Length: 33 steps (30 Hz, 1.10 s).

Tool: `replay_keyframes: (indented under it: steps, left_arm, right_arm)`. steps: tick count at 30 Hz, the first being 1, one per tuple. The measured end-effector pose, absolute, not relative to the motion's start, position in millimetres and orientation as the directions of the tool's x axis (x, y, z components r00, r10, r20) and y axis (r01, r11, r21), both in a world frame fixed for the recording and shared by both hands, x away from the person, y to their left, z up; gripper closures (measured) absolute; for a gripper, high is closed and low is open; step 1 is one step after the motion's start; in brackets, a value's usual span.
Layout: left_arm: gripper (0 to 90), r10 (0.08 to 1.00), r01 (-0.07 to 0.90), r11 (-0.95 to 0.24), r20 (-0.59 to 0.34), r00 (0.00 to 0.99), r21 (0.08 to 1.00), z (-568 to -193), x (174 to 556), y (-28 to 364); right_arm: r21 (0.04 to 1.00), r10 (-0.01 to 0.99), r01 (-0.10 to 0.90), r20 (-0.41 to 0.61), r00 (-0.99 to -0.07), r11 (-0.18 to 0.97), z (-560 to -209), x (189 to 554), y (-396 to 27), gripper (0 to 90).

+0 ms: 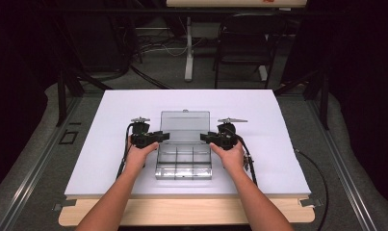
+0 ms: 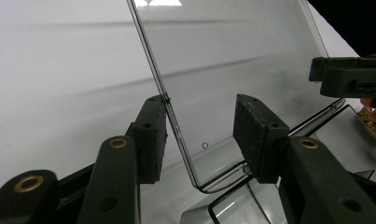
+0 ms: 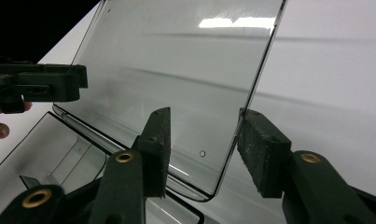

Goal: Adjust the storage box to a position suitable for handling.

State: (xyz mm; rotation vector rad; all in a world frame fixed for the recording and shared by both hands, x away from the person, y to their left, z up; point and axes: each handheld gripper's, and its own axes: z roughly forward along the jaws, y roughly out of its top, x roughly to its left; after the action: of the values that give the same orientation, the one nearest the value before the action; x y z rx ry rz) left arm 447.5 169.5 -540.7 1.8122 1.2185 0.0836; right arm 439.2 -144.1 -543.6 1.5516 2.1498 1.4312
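A clear plastic compartment box (image 1: 184, 163) sits in the middle of the white table (image 1: 109, 144), with its clear lid (image 1: 185, 126) standing raised at the back. My left gripper (image 1: 162, 136) is at the lid's left edge and my right gripper (image 1: 206, 138) is at its right edge. In the left gripper view the lid (image 2: 232, 70) has its edge between the spread jaws of my left gripper (image 2: 199, 100), next to the left pad (image 2: 150, 135). In the right gripper view the lid (image 3: 176, 60) edge runs beside the right pad (image 3: 262, 149) of my right gripper (image 3: 205, 114). Both grippers are open.
A black chair (image 1: 244, 43) and a white table leg (image 1: 188, 53) stand beyond the table's far edge. A wooden strip (image 1: 182, 211) runs along the near edge. Cables trail from both grippers. Bare white tabletop lies left and right of the box.
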Motion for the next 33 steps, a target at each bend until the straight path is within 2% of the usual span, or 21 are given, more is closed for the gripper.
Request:
replay_keyframes:
  steps: [33]
  left_arm:
    - [50.4, 0.76, 0.734, -0.059, -0.447, 0.473, 0.677, -546.0, 450.7, 170.0]
  right_arm:
    - [0.683, 0.782, 0.73, 0.469, -0.41, -0.027, -548.6, 443.7, -144.4, 50.9]
